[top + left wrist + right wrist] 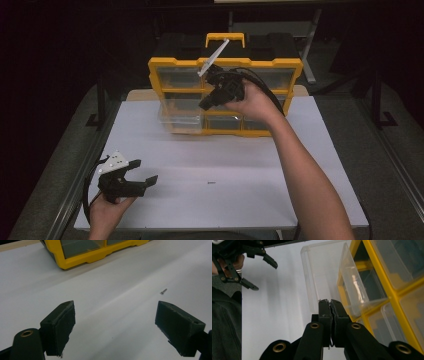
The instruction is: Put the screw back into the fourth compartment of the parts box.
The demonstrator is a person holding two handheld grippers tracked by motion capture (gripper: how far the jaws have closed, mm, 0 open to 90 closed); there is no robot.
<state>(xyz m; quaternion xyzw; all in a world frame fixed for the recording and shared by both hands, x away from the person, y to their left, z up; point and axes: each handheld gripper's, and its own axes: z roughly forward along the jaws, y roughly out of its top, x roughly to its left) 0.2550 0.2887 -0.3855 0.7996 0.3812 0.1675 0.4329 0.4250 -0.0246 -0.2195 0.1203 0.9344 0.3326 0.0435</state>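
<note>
Right gripper (218, 94) raised at the yellow organizer (170, 65), jaws clenched flat together, seemingly pinching the rim of a pulled-out clear drawer (322, 272). Left gripper (141, 174) low near table's (310, 150) left edge, jaws released wide, empty. Small screw (163, 291) lay loose on the table, ahead of those jaws.

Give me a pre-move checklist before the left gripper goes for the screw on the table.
1. Left gripper open: ok, fingers spread wide.
2. Screw in sight: ok, lying on the table ahead of the fingers, nearer the right one.
3. Path to the screw clear: ok, bare table between.
4. Drawer pulled out of the organizer: ok, it sticks out of the yellow frame.
5. Right gripper holding the drawer: cannot tell; fingers are pressed together at its rim, but nothing shows between them.
6. Drawer contents: cannot tell.
</note>
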